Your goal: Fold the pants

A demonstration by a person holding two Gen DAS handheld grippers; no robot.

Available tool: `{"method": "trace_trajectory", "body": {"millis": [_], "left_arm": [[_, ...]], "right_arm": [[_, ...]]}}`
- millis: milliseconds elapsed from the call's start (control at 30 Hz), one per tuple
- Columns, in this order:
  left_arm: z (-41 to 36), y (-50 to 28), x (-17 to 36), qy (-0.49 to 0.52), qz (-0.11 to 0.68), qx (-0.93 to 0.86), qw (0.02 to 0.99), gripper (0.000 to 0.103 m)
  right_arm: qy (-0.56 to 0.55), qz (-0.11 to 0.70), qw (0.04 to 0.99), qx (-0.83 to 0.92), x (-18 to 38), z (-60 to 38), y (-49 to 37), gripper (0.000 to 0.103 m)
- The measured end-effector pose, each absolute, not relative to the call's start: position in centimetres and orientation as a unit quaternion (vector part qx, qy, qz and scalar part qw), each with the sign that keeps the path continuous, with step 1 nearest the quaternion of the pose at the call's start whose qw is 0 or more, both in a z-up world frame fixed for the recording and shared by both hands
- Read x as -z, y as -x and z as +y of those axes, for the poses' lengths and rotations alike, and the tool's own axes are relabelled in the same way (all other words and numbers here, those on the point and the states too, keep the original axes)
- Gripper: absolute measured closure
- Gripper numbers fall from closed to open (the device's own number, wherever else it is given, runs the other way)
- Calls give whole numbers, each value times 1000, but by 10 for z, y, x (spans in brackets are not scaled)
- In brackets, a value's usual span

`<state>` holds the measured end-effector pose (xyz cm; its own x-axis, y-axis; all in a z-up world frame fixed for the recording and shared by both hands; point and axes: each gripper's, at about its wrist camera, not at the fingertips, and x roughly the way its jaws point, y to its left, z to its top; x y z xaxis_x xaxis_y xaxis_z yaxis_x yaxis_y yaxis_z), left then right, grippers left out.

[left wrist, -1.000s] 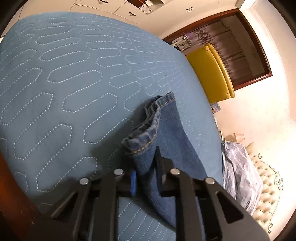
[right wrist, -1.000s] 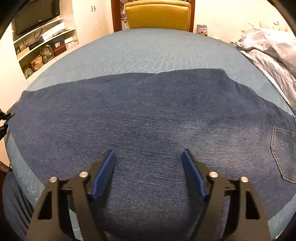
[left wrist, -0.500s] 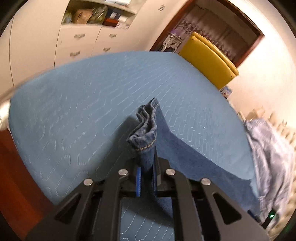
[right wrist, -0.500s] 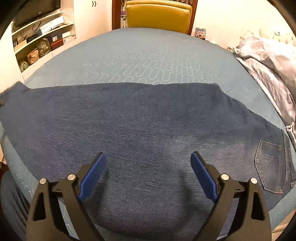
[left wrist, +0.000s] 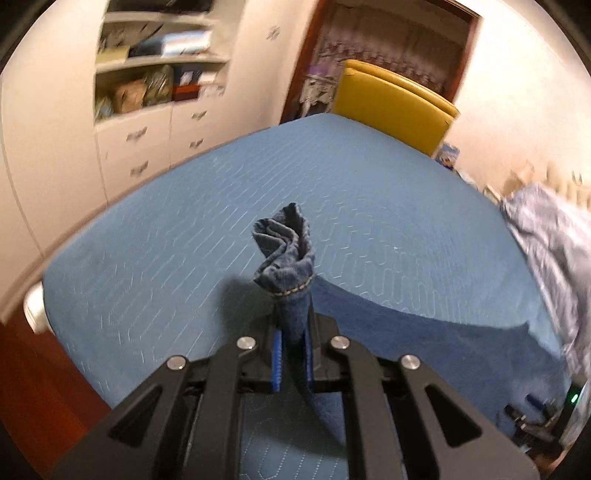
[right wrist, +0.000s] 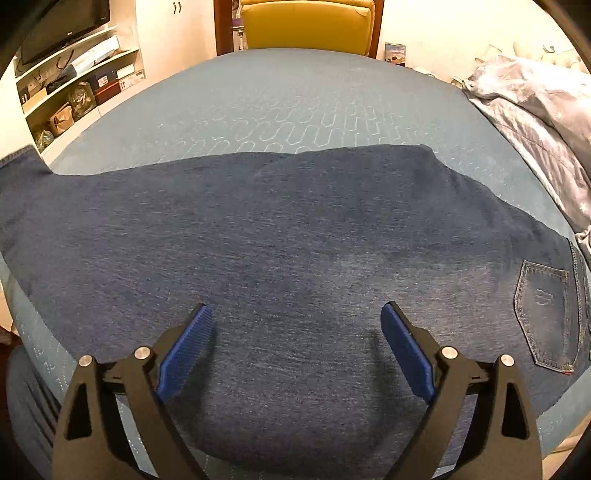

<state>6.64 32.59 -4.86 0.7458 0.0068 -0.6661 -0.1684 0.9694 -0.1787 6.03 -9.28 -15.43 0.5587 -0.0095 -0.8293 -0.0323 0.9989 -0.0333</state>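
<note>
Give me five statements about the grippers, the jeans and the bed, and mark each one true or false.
1. The left gripper is shut on the jeans' hem. True.
2. The right gripper clamps the jeans. False: its jaws are wide open above the denim.
3. A back pocket shows at the right of the right wrist view. True.
4. The bed cover is red. False: it is quilted blue.
5. A yellow chair stands beyond the bed. True.

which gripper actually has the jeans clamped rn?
The left gripper: jaws shut on the bunched hem of the jeans. The right gripper hovers over the cloth, jaws wide apart, holding nothing.
</note>
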Motion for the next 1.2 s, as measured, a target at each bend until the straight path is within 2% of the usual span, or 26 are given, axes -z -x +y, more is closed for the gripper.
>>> {"method": "trace_trajectory", "body": {"millis": [167, 400, 567, 733, 867, 1033, 1200], "left_arm": [[257, -66, 33, 12, 338, -22, 941, 94], [183, -70, 41, -70, 336, 8, 939, 94], [105, -54, 75, -162, 337, 52, 926, 94], [31, -36, 143, -245, 352, 98, 898, 94], [13, -26, 176, -294, 342, 83, 889, 94], [15, -19, 178, -312, 314, 73, 894, 94], [15, -6, 172, -309, 287, 74, 904, 94]], "right_arm": [[15, 471, 882, -5, 153, -103, -62, 12], [16, 480, 877, 5, 159, -111, -58, 11], [-9, 484, 875, 5, 162, -122, -56, 11], [-83, 490, 868, -21, 161, -144, -52, 11], [-144, 490, 857, -70, 153, -159, -51, 11], [-223, 516, 812, -157, 147, -145, -80, 10], [-338, 579, 699, -247, 164, -108, -128, 10]]}}
